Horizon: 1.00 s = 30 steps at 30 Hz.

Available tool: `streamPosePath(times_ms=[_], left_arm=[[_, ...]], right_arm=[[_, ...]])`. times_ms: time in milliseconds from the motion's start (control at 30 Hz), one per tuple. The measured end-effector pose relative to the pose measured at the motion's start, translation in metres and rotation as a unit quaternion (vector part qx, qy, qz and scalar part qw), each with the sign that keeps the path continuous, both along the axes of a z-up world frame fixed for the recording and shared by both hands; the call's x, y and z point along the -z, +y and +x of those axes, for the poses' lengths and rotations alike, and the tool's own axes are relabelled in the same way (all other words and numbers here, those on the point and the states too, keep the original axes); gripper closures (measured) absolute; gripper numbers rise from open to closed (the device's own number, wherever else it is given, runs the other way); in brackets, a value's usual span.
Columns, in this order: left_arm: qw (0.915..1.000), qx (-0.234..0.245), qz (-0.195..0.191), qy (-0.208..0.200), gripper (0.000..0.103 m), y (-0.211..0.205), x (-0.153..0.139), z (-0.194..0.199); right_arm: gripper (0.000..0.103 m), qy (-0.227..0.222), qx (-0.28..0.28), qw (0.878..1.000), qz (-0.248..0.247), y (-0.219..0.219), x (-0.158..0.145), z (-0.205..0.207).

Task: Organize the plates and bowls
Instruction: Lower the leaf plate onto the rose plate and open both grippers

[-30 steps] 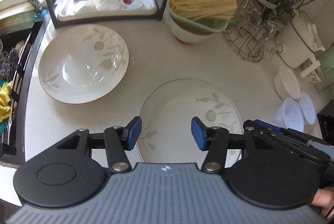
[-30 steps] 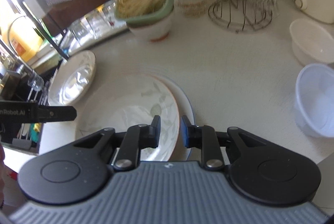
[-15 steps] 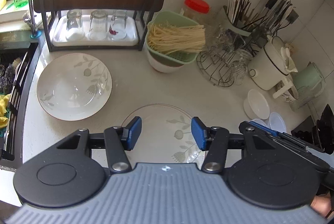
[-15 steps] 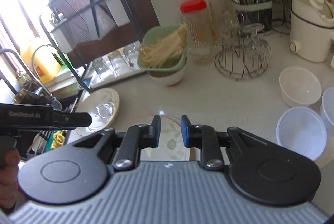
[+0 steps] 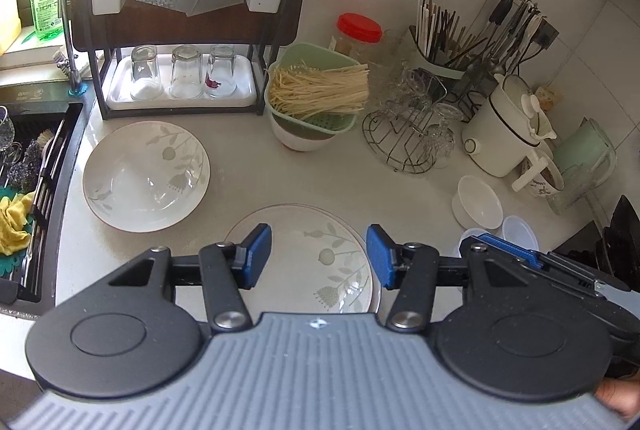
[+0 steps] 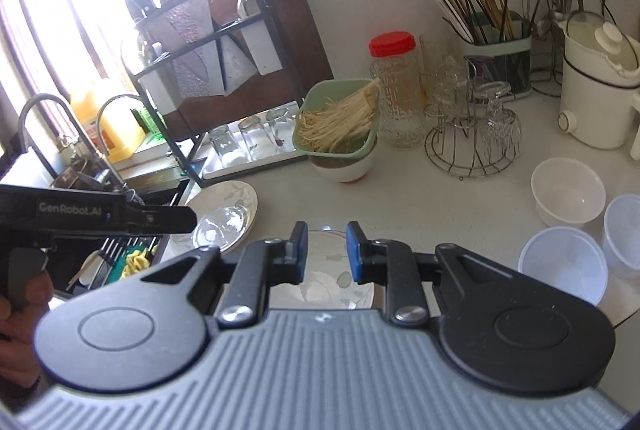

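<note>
In the left wrist view the left tool [image 5: 319,256] hangs above the table [image 5: 248,169] with its blue pads spread wide and nothing between them; under it lies the near plate [image 5: 304,250], leaf-patterned, flat on the table. The far plate [image 5: 146,175] sits to the left, near the sink [image 5: 28,189] and well apart from the near one. A white bowl [image 5: 478,201] stands to the right beside two plastic cups [image 5: 520,232]. In the right wrist view the right tool [image 6: 324,252] is held with a narrow gap between its pads, gripping nothing, above the near plate [image 6: 324,282]; the white bowl [image 6: 568,195] lies far right, the far plate [image 6: 224,216] left
</note>
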<state>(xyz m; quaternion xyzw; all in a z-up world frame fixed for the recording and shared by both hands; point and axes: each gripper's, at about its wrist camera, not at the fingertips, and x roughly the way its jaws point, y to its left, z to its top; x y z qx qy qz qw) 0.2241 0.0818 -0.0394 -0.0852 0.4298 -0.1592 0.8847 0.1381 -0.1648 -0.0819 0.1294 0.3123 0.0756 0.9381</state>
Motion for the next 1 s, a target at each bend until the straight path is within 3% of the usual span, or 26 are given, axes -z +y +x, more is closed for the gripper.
streamPosePath(times_ms=[433,1000], left_arm=[[0.9994,-0.033,-0.003,-0.002,0.044,-0.012,0.008,-0.029],[0.9964,-0.072,0.034,0.03,0.044,-0.015,0.025,-0.03]], right_arm=[[0.079,-0.003,-0.035,0.999,-0.016,-0.014,0.001,-0.026],[0.078,0.003,-0.071,0.997,-0.013,-0.018,0.012,-0.022]])
